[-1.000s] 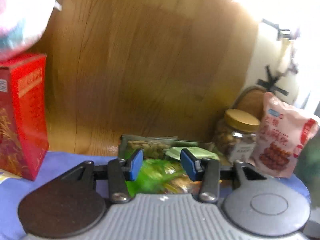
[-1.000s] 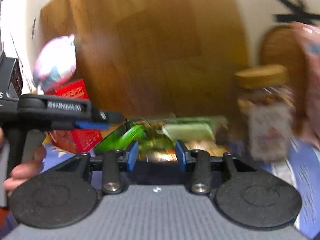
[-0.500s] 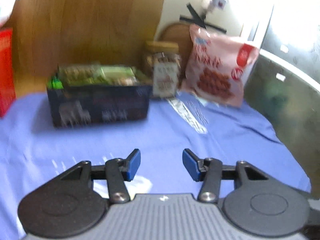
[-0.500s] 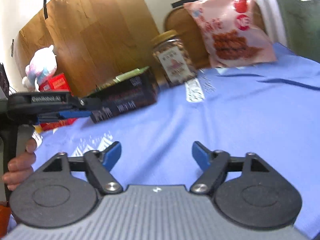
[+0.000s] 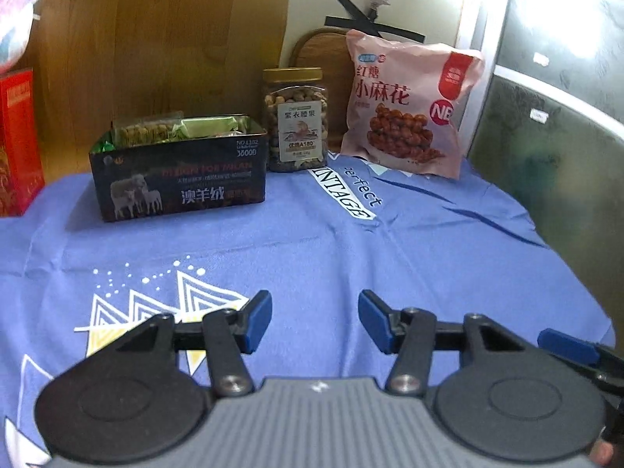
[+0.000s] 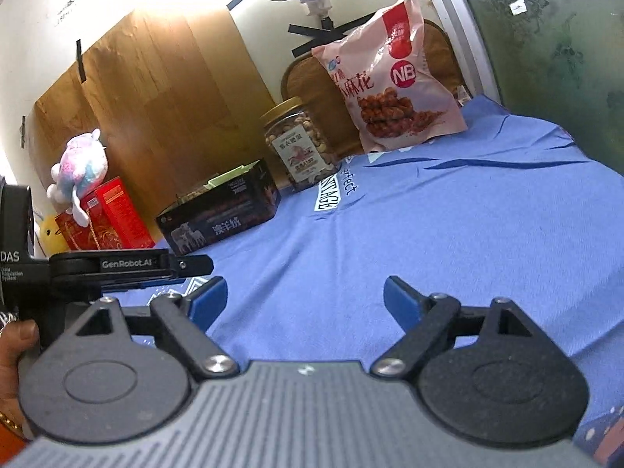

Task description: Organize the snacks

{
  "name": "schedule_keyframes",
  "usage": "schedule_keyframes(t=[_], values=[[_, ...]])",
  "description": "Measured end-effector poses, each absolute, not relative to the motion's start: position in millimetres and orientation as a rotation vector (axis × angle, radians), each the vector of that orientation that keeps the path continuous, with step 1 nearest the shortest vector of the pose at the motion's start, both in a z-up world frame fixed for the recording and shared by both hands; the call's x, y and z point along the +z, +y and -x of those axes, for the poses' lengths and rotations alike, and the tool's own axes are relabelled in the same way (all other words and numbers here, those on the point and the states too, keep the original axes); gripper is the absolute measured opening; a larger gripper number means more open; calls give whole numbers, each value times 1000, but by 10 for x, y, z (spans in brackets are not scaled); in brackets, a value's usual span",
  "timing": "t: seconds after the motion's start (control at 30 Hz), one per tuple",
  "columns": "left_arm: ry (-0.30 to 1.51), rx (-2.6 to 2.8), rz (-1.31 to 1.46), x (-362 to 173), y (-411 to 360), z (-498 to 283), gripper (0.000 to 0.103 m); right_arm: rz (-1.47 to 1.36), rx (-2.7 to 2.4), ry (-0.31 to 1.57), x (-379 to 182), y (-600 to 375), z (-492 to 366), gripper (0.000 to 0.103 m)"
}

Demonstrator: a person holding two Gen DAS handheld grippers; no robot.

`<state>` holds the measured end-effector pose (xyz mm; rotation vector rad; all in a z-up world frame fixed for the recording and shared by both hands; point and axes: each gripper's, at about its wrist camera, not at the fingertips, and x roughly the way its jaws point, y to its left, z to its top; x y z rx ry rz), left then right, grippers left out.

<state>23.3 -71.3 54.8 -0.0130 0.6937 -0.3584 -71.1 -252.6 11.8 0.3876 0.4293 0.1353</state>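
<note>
- Both grippers now sit well back from the dark tin (image 5: 179,177); a second ago each was right over its snack packets, and I now see open blue cloth (image 5: 351,241) between them and it
- My left gripper (image 5: 315,321): jaws apart and opening, nothing between them but cloth
- My right gripper (image 6: 304,304): jaws wide apart and opening, nothing between them; the left unit and the hand (image 6: 11,355) holding it show at this view's left edge
- Dark tin stands at the rear left of the cloth, packets inside, lid off
- Nut jar (image 5: 295,119) with gold lid stands upright just beside the tin's right end
- Pink snack bag (image 5: 409,105) leans upright behind, right of the jar
- Red box (image 5: 17,140) stands left of the tin, a plush toy (image 6: 78,167) on top
</note>
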Motion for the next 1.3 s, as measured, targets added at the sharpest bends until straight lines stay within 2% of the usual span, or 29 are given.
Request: schedule_keyframes(t=[0.5, 0.6, 0.77, 0.8, 0.83, 0.93, 1.2, 1.3], values=[[699, -289, -18, 487, -555, 7, 64, -395, 220, 493, -16, -2286, 701, 89], [695, -274, -14, 495, -477, 50, 74, -393, 229, 509, -22, -2217, 670, 89], [708, -233, -5, 497, -338, 77, 76, -358, 255, 530, -13, -2065, 655, 90], [708, -222, -2, 509, -310, 81, 85, -346, 260, 536, -3, -2037, 651, 92], [702, -211, 2, 525, -276, 89, 103, -337, 263, 538, 10, -2018, 641, 93], [665, -171, 13, 614, -179, 144, 103, -315, 282, 553, 66, -1965, 586, 96], [638, -98, 35, 805, -8, 122, 103, -315, 324, 548, 238, -1854, 413, 97], [652, -79, 30, 810, -8, 85, 103, -339, 334, 531, 296, -1845, 407, 102]])
